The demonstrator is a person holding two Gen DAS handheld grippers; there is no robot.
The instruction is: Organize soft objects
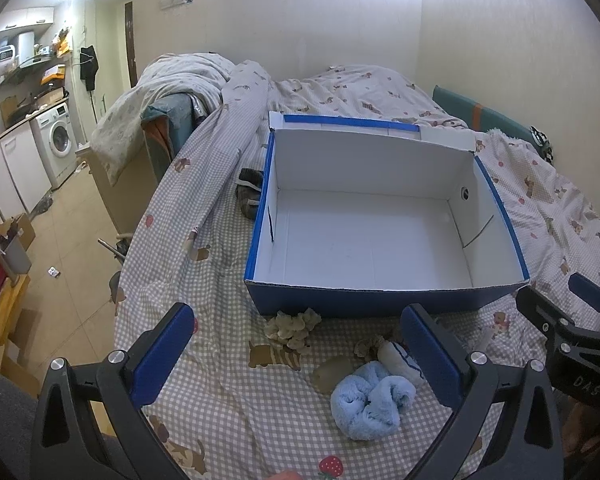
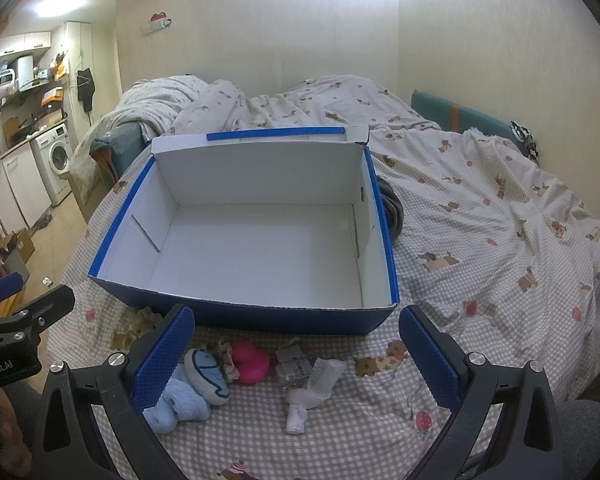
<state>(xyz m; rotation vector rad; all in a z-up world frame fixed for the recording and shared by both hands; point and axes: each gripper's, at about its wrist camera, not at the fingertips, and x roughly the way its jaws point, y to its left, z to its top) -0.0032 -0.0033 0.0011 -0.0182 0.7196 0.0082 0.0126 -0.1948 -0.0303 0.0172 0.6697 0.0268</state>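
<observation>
An open blue box (image 1: 380, 300) with a white inside stands on the bed; it also shows in the right wrist view (image 2: 260, 316), holding nothing. In front of it lie a light blue fluffy cloth (image 1: 370, 404) (image 2: 176, 404), a white and blue soft toy (image 1: 400, 358) (image 2: 208, 374), a beige frilly piece (image 1: 292, 326) (image 2: 140, 320), a pink soft toy (image 2: 250, 362) and a white rolled cloth (image 2: 314, 390). My left gripper (image 1: 296, 352) is open above the bed, near the blue cloth. My right gripper (image 2: 296, 352) is open above the toys.
The checked bedsheet (image 2: 480, 240) and a rumpled duvet (image 1: 240, 92) cover the bed. Dark socks (image 1: 250, 192) lie left of the box and a dark item (image 2: 392, 208) lies at its right. A small tag packet (image 2: 294, 364) lies beside the pink toy. The kitchen floor (image 1: 68, 240) lies left.
</observation>
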